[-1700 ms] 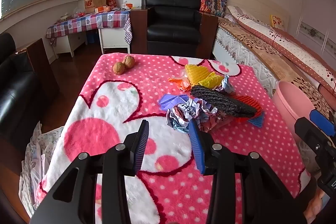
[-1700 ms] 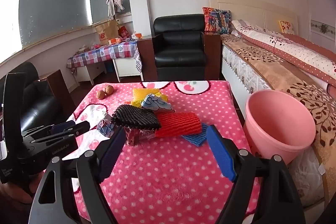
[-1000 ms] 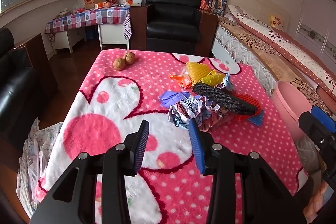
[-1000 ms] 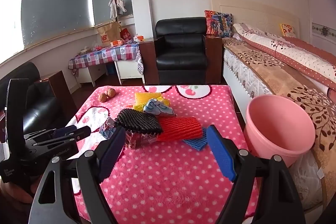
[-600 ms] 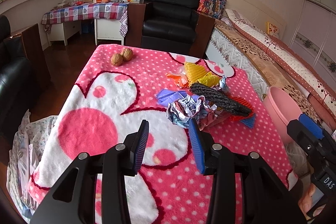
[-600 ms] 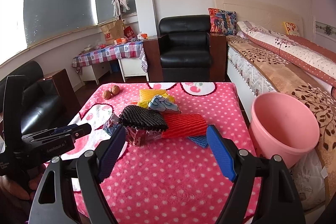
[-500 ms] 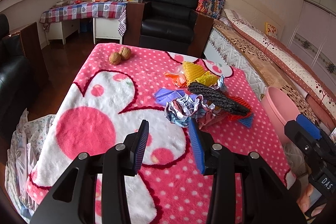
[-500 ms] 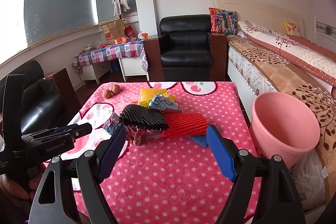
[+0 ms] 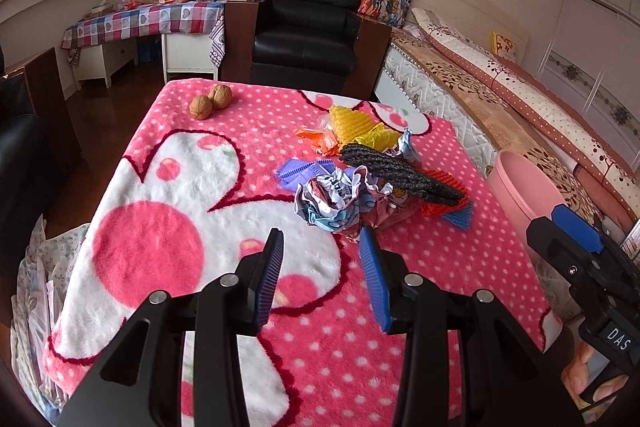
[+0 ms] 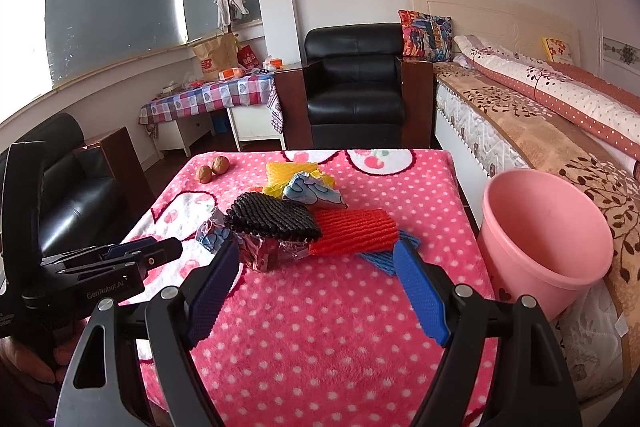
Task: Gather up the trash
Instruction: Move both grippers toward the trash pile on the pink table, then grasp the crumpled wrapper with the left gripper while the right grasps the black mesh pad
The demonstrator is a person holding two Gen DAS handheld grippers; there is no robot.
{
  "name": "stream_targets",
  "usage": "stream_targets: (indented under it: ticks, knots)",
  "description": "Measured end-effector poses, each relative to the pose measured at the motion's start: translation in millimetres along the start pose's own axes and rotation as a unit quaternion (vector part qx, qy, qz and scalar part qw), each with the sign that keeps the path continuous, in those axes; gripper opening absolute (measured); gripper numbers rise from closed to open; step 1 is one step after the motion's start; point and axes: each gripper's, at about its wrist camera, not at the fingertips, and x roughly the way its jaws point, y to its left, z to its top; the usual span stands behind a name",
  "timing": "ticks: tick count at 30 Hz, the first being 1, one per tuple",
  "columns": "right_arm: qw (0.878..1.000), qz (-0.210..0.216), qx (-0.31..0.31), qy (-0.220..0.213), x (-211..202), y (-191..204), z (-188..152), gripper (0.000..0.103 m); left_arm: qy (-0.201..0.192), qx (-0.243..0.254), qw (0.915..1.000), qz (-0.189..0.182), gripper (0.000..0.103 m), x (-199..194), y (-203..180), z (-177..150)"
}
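A pile of trash lies on the pink polka-dot blanket that covers the table. It holds a crumpled printed wrapper, a black foam net, a red foam net, a blue net, a yellow net and an orange wrapper. My left gripper is open and empty, just short of the crumpled wrapper. Nothing sits in my open right gripper, which hovers in front of the black net and a foil wrapper. A pink bin stands beside the table on the right.
Two walnuts lie at the blanket's far left corner. A bed runs along the right behind the bin. A black armchair stands beyond the table, and a black sofa is on the left.
The left wrist view has tilted a little, so the pile sits slightly lower-left in it. Both grippers stay open and empty. Nothing on the table has moved.
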Motion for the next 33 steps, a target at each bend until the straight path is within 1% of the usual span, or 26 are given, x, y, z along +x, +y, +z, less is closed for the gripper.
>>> stream_targets:
  ticks: [3, 18, 25, 30, 31, 32, 33]
  knots:
    - [1.0, 0.001, 0.001, 0.001, 1, -1, -1, 0.078, 0.007, -0.003, 0.9999, -0.007, 0.04, 4, 1, -1]
    - [1.0, 0.008, 0.012, 0.012, 10, -14, -4, 0.078, 0.045, -0.036, 0.9983, -0.013, 0.04, 41, 4, 11]
    - [1.0, 0.009, 0.012, 0.019, 17, -18, -5, 0.078, 0.051, -0.039, 0.9979, -0.01, 0.04, 55, 0, 16]
    - [1.0, 0.017, 0.003, 0.021, 22, -15, -4, 0.078, 0.048, -0.049, 0.9977, -0.004, 0.04, 61, 2, 18]
    - [1.0, 0.02, 0.001, 0.021, 23, -14, -4, 0.078, 0.046, -0.05, 0.9977, -0.001, 0.036, 61, 3, 18]
    - [0.999, 0.024, -0.002, 0.022, 24, -13, -4, 0.078, 0.045, -0.052, 0.9977, 0.001, 0.024, 62, 4, 18]
    - [0.999, 0.027, -0.003, 0.022, 25, -11, -3, 0.078, 0.044, -0.052, 0.9977, 0.002, 0.021, 62, 5, 18]
